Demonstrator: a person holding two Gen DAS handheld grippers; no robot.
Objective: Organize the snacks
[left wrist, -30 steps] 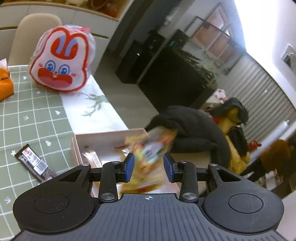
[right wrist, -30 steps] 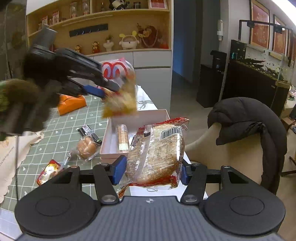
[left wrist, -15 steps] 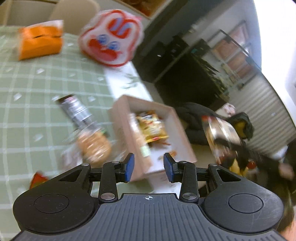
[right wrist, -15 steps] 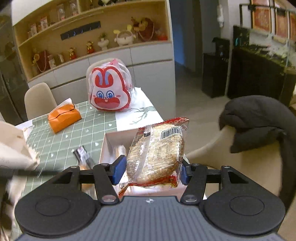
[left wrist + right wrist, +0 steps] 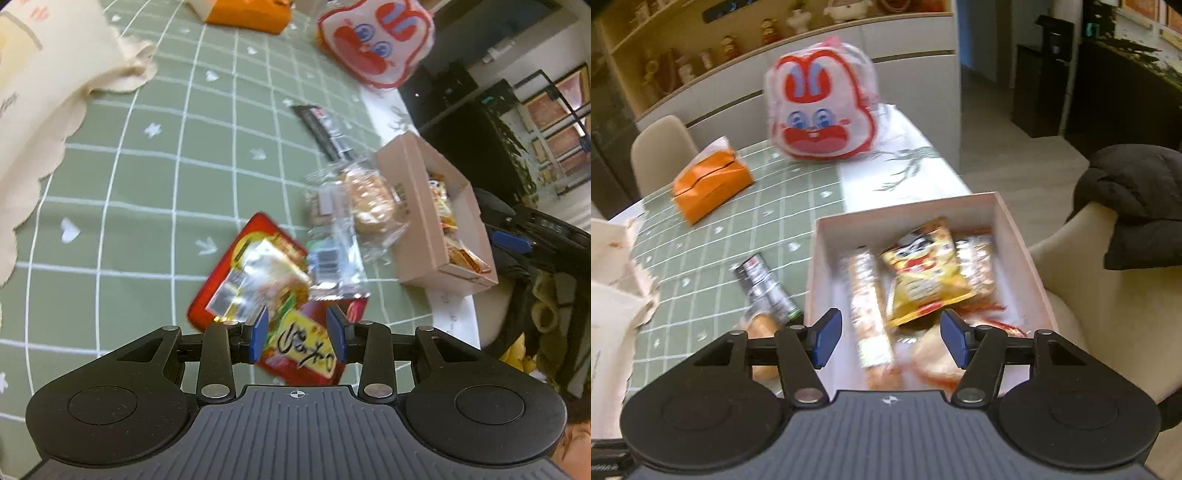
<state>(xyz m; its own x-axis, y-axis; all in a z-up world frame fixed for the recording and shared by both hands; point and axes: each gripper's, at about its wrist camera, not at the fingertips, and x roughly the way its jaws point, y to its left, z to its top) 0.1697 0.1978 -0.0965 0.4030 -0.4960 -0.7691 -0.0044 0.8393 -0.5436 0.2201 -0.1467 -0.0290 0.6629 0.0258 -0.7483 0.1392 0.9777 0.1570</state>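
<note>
My left gripper [image 5: 297, 332] is open and low over a red and yellow snack packet [image 5: 255, 284] that lies on the green checked tablecloth [image 5: 147, 184]. The packet's near end shows between the blue pads [image 5: 258, 330], which do not press it. A clear-wrapped bun [image 5: 369, 199] and a black bar [image 5: 325, 125] lie beyond it. My right gripper [image 5: 891, 334] hangs over the pink box [image 5: 905, 210] with its jaws opening and nothing gripped. In the box lie a yellow packet [image 5: 923, 269], a long biscuit pack [image 5: 868, 306] and a cracker packet [image 5: 934, 354].
A rabbit-face bag [image 5: 823, 110] and an orange tissue box [image 5: 709, 181] stand at the table's far side. A cream cloth [image 5: 55, 74] covers the left part. A chair with a black jacket [image 5: 1137, 206] stands right of the box, at the table's edge.
The right gripper let go of the cracker packet, which now lies in the box. The left gripper released the yellow packet into the box, then swung left and down over the red packet.
</note>
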